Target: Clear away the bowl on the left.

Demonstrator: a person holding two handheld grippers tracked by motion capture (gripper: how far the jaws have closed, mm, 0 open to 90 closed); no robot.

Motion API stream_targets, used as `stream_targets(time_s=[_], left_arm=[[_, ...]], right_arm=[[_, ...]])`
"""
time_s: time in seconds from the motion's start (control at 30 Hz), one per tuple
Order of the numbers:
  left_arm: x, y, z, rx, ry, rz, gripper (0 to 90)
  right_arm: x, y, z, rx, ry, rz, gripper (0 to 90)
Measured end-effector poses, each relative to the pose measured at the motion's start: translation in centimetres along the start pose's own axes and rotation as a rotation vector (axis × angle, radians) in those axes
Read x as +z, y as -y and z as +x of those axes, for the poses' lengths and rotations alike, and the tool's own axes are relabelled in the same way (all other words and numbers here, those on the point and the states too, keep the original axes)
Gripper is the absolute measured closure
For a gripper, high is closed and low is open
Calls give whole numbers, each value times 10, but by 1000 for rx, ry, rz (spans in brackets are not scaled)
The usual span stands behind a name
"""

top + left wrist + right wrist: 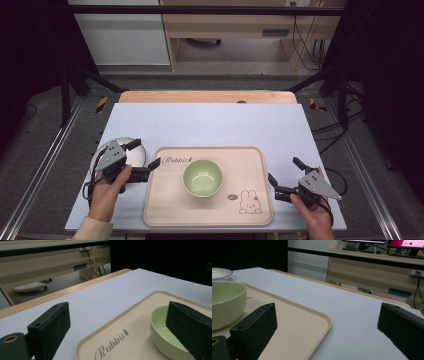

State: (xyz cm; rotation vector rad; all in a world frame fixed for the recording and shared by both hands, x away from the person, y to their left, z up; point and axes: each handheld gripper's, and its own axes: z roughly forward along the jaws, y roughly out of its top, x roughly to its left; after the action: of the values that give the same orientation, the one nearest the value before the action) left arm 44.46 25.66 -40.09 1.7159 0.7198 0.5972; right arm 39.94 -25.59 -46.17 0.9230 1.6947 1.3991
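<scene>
Pale lavender sheeting covers the desk in the high view, with a strip of bare wood showing along its far edge. A cream tray printed with "Rabbit" and a small bunny lies at the near middle of the desk, and the green bowl sits at the tray's centre, empty. The left gripper hangs over the tray's left rim, jaws spread wide with nothing between them; a white plate lies on the desk just left of the tray, under that gripper. The right gripper sits just off the tray's right edge, jaws also wide and empty. Beyond the desk are grey floor, black frame rails, a wooden bench with cables and a white cabinet.

From the left gripper view, the tray fills the lower right, its lettering close by, and the bowl stands on it partly behind the right-hand jaw. The jaws are far apart, gripping nothing. Past the desk a wooden bench and a white keyboard on the floor appear.

From the right gripper view, the tray corner lies between the widely parted jaws, the bowl at its left and the plate beyond. Screens glow on the bench behind the desk.
</scene>
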Motion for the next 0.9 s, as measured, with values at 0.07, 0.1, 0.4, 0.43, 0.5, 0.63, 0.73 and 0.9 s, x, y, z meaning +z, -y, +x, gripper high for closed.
stream_targets(time_s=[0.07, 0.1, 0.4, 0.43, 0.5, 0.63, 0.73, 0.9], left_arm=[[-1, 3, 1, -2, -4, -2, 56], [-2, 4, 2, -1, -5, 1, 56], [-6, 16, 8, -21, -21, 2, 55], [-7, 17, 9, -25, -22, 0, 56], [-7, 19, 10, -29, -23, 1, 55], [-9, 25, 12, -44, -26, -4, 55], [-9, 28, 12, -51, -27, -6, 55], [-9, 32, 13, -56, -28, -2, 54]], right_arm=[[0, 0, 0, -1, 0, -1, 27], [0, 0, 0, -1, 0, -1, 27], [0, 0, 0, -1, 1, -1, 27], [0, 0, 0, -1, 1, -2, 27], [0, 0, 0, 1, 0, 0, 26], [1, 0, 0, 1, -1, 2, 27], [1, 0, 1, -1, -2, -2, 27], [1, 0, 1, 2, -4, 3, 29]])
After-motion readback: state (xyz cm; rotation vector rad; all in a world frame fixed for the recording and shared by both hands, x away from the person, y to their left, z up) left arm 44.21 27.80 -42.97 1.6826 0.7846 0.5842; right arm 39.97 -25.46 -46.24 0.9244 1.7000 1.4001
